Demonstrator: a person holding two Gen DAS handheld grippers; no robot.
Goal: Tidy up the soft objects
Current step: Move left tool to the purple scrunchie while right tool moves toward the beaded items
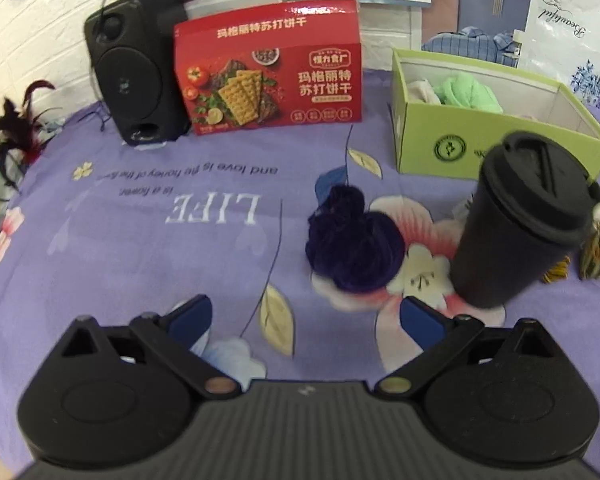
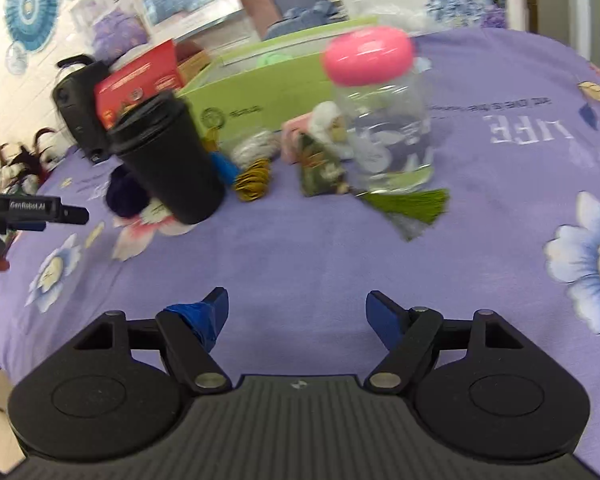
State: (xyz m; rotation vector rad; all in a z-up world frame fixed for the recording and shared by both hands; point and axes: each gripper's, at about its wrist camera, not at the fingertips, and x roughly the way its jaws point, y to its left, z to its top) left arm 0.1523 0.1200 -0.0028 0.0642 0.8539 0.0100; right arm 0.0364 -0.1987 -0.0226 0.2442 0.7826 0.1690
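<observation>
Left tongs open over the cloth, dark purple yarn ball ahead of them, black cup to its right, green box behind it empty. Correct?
Not quite: the green box is not empty; the left wrist view shows green and white cloth inside. The left tongs, yarn ball and black cup are as stated.

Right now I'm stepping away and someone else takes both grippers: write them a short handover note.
Left gripper: open, empty, above the purple cloth, just short of the dark purple soft bundle beside the black cup.
Right gripper: open, empty.
Done: green and white soft items already lie in the green box.
Left: the purple bundle, plus the small soft-looking pieces near the clear jar, still outside the box.
</observation>
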